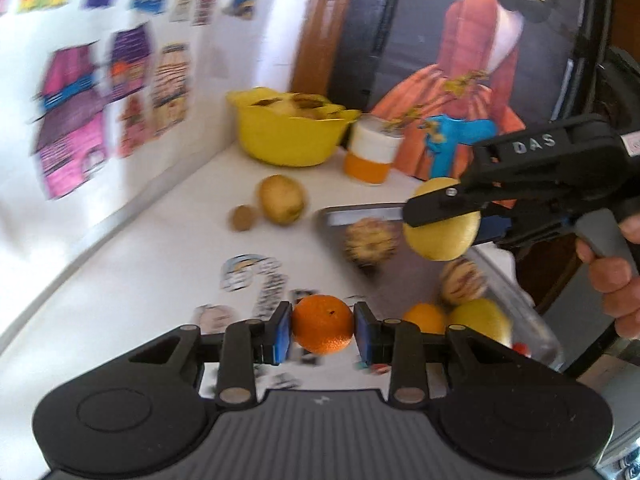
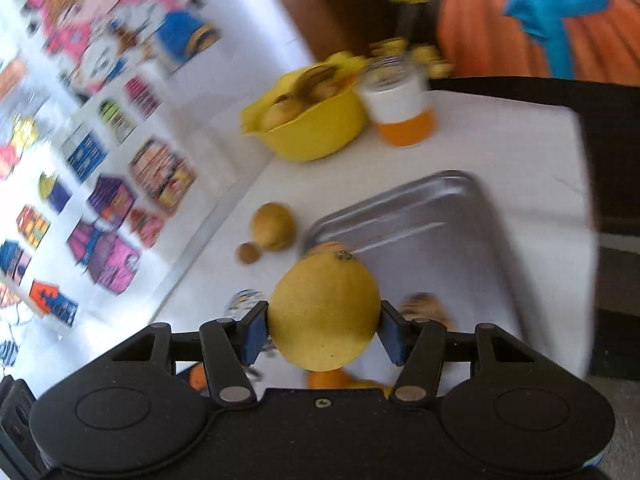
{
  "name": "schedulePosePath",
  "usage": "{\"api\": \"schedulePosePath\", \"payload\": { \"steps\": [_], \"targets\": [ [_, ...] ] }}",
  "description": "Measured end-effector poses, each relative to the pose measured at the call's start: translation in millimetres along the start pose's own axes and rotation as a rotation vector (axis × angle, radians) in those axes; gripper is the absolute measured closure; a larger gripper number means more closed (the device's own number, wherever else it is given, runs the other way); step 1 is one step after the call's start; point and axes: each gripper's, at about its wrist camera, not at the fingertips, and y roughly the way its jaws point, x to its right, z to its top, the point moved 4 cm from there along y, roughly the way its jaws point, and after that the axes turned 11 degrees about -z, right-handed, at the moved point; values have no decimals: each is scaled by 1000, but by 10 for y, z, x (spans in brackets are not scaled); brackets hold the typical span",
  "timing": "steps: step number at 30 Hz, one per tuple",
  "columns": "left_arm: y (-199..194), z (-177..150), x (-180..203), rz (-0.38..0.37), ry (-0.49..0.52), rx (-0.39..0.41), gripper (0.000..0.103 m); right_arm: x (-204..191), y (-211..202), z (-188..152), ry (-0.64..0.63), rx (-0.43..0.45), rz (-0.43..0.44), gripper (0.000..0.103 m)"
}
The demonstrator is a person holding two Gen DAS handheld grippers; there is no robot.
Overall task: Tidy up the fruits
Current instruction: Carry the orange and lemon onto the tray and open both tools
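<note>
My left gripper is shut on an orange mandarin, held above the white table. My right gripper is shut on a yellow lemon and holds it above the metal tray; the lemon also shows in the left wrist view, with the right gripper around it. In the tray lie a striped fruit, another striped fruit, an orange and a yellow fruit. A brownish fruit and a walnut lie on the table left of the tray.
A yellow bowl with fruit stands at the back by the sticker-covered wall, with a white-and-orange cup beside it. A framed picture leans behind them. Stickers lie on the table. The table's right edge is just past the tray.
</note>
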Motion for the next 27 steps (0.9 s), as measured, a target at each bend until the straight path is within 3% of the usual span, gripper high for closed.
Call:
{"api": "schedulePosePath", "payload": {
  "steps": [5, 10, 19, 27],
  "targets": [
    [247, 131, 319, -40, 4, -15, 67, 484, -9, -8, 61, 39, -31, 44],
    [534, 240, 428, -33, -18, -44, 67, 766, 149, -28, 78, 60, -46, 44],
    [974, 272, 427, 26, -21, -102, 67, 873, 486, -53, 88, 21, -20, 44],
    [1157, 200, 385, 54, -14, -133, 66, 838, 548, -49, 53, 27, -21, 43]
  ]
}}
